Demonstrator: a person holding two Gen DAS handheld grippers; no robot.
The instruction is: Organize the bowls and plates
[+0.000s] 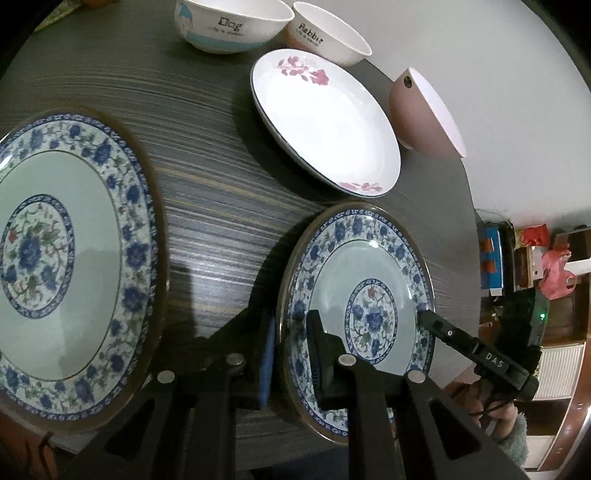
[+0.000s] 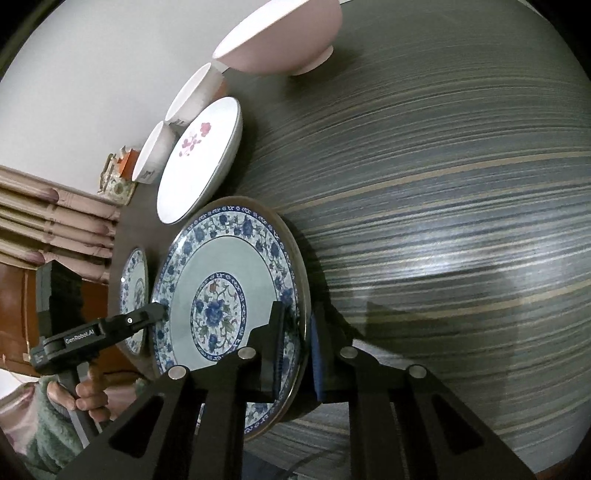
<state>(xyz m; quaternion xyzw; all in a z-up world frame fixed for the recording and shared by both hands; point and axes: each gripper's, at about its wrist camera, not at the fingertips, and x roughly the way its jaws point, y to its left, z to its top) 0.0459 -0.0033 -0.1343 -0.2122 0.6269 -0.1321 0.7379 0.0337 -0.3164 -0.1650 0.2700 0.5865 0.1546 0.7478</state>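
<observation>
Farthest left of the small blue-and-white plate (image 1: 369,258) lies its likely destination, the large blue-and-white plate (image 1: 74,266), flat on the striped table (image 1: 221,184) with a strip of bare tabletop between the two. Next comes the left gripper (image 1: 291,321), clamped on the small plate's left rim, one finger above the rim and the blue-padded one beneath it. The small plate itself spans the space between the two tools and, judging by the dark shadow spread under it, seems to be held just clear of the table, though that is not certain. On the small plate's opposite rim the right gripper (image 2: 297,317) is likewise closed on the edge, with the rim pinched between its two fingers. Beyond the small plate, from left to right, stand the Dog bowl (image 1: 229,26), the Rabbit bowl (image 1: 325,33), the pink-flowered plate (image 1: 325,122) close to the small plate's far edge, and the pink bowl (image 1: 417,110). The coming move probably turns on one fact: the large plate lies to the left of the small one, on the left gripper's side, so stacking would mean carrying the small plate leftward, level, with the left hand leading and the right following.
</observation>
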